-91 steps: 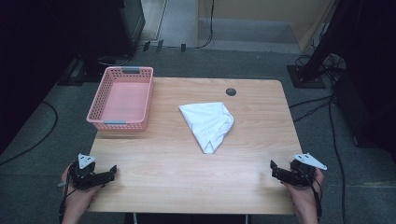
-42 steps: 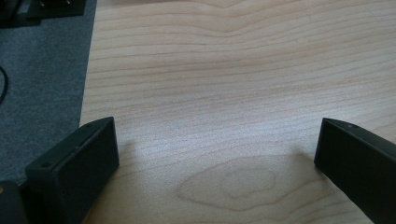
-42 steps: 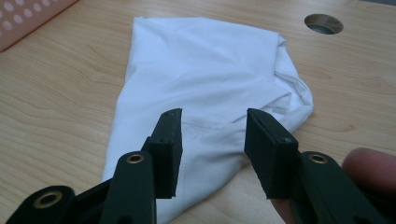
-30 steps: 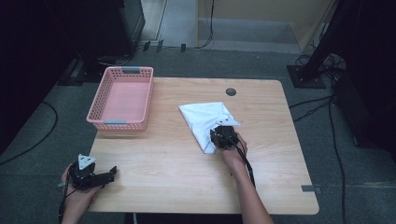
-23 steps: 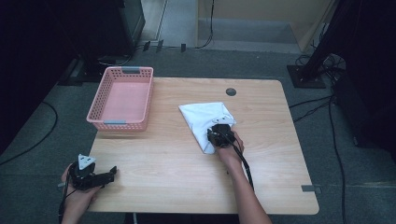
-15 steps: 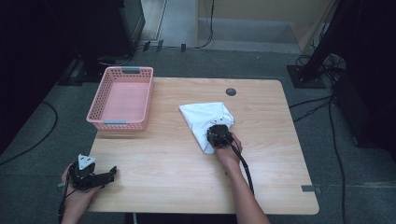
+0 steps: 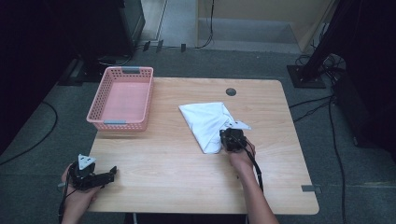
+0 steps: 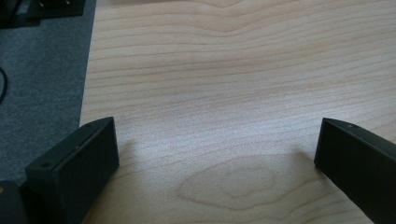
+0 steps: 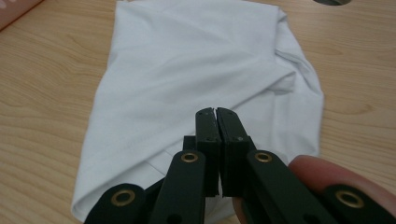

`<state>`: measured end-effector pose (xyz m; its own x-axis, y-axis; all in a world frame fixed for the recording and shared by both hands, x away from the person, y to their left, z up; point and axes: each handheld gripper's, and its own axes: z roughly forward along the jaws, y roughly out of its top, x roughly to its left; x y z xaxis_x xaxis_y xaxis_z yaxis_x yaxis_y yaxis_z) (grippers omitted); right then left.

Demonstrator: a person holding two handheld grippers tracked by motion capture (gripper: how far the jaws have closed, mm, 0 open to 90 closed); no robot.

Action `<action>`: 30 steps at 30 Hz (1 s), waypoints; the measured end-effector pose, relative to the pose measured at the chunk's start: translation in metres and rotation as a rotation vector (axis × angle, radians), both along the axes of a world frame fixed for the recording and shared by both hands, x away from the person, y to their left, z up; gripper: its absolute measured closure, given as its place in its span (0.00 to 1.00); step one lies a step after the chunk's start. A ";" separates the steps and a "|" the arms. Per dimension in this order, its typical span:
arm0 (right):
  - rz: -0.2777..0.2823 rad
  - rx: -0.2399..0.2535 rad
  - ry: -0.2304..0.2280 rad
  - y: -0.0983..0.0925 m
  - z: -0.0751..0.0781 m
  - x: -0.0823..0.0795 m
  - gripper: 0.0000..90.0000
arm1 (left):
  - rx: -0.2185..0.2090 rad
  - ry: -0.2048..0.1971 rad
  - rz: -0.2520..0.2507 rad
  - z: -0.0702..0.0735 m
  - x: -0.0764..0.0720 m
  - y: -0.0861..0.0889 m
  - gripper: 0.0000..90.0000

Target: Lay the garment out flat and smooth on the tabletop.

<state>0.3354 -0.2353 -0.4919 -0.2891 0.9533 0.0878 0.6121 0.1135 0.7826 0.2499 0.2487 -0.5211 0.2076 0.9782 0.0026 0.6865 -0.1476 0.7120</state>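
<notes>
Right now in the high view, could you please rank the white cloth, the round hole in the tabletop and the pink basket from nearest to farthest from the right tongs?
1. White cloth: at the right tongs, its near end under them.
2. Round hole: beyond the cloth, toward the table's far edge.
3. Pink basket: far left corner of the table.

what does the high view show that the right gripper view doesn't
High view alone: the pink basket at the table's far left, the left gripper resting open near the front left corner, and the dark floor around the table. Right gripper view alone: the right gripper close up, its jaws shut together over the near end of the white cloth, and the cloth's folds. Both share the cloth, the wooden tabletop and the right gripper.
</notes>
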 end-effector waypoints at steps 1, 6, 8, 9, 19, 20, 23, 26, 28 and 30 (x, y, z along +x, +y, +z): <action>0.001 -0.007 -0.001 -0.004 0.000 -0.003 1.00 | 0.000 0.000 0.000 0.000 0.000 0.000 0.00; 0.001 -0.022 0.013 -0.026 -0.005 -0.019 0.99 | 0.000 0.000 0.000 0.000 0.000 0.000 0.00; -0.001 -0.026 0.018 -0.036 -0.008 -0.028 0.99 | 0.000 0.000 0.000 0.000 0.000 0.000 0.00; -0.006 -0.023 0.022 -0.040 -0.008 -0.031 0.98 | 0.001 -0.001 0.000 0.000 0.000 0.000 0.00; -0.024 0.027 -0.038 -0.059 0.013 -0.049 0.80 | 0.001 -0.001 0.001 0.000 0.000 0.000 0.00; -0.023 0.030 -0.044 -0.057 0.015 -0.046 0.79 | 0.001 -0.001 0.001 0.000 0.000 0.000 0.00; -0.006 0.035 -0.042 -0.049 0.017 -0.040 0.74 | 0.001 -0.002 0.002 0.000 0.000 0.000 0.00; 0.028 0.011 -0.001 -0.025 0.010 -0.021 0.67 | 0.001 -0.001 0.002 0.000 0.000 0.000 0.00; 0.033 -0.008 0.018 -0.013 0.005 -0.014 0.65 | 0.001 -0.001 0.001 0.000 0.000 0.000 0.00; 0.023 -0.015 0.020 -0.002 0.000 -0.007 0.60 | 0.001 -0.001 0.001 0.000 0.000 0.000 0.00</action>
